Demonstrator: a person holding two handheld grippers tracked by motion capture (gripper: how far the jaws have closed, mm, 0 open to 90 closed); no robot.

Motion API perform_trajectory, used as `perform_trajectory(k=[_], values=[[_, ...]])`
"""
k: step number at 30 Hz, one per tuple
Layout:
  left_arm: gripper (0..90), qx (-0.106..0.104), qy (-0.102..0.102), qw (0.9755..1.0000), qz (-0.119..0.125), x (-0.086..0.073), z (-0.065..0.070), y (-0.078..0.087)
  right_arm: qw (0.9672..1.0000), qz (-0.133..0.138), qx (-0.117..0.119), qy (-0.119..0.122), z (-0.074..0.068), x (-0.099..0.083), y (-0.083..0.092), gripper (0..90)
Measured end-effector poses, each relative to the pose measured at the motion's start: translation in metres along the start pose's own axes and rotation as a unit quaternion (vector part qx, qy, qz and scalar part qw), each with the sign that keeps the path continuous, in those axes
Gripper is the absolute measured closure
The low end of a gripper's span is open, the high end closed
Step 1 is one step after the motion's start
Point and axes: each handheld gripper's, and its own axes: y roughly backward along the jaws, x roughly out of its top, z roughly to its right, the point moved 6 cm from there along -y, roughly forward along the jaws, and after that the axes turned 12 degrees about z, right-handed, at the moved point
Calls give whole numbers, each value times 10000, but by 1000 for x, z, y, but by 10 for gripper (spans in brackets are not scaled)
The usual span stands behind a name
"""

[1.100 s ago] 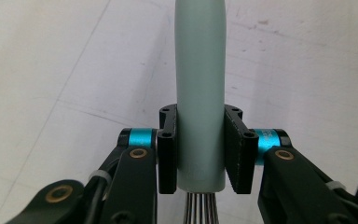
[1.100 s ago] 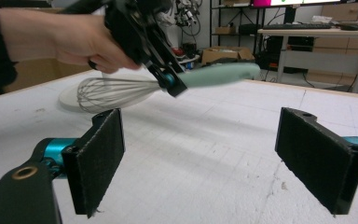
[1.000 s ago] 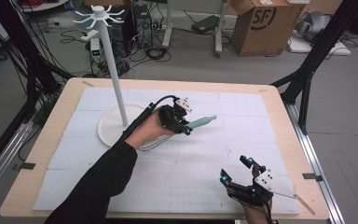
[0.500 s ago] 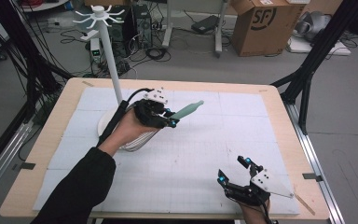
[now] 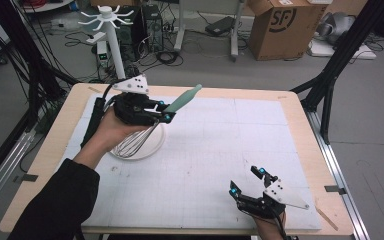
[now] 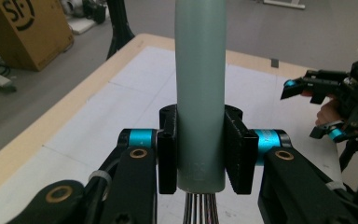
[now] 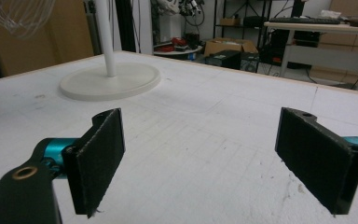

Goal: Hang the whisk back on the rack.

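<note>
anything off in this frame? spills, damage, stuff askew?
Nothing stands out. The left gripper is clamped squarely on the whisk by its green handle, wires hanging below over the stand's round base. The right gripper is open with nothing in it, low over the white mat. No spill or damage visible.

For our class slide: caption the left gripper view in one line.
Left gripper shut on a whisk by its green handle.

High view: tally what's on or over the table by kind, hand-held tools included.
Whisks: 1, the whisk, clamped in the left tool
Hook stands: 1, the white stand
Tools: 2, counting the right tool, jaws open
Total: 4
</note>
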Motion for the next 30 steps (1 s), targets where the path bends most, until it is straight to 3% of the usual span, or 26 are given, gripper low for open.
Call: perform_trajectory(k=[7, 14, 19, 30], values=[[696, 143, 106, 9996, 226, 16, -9, 23, 10000, 7, -70, -28, 4, -1, 2, 145], [696, 288, 187, 9991, 228, 31, -13, 45, 10000, 5, -86, -18, 4, -1, 3, 145], [696, 396, 360, 9982, 288, 42, -16, 61, 9999, -12, -97, -20, 5, -1, 3, 145], [695, 642, 294, 9960, 548, 70, -27, 90, 10000, -7, -97, -17, 5, -1, 2, 145]])
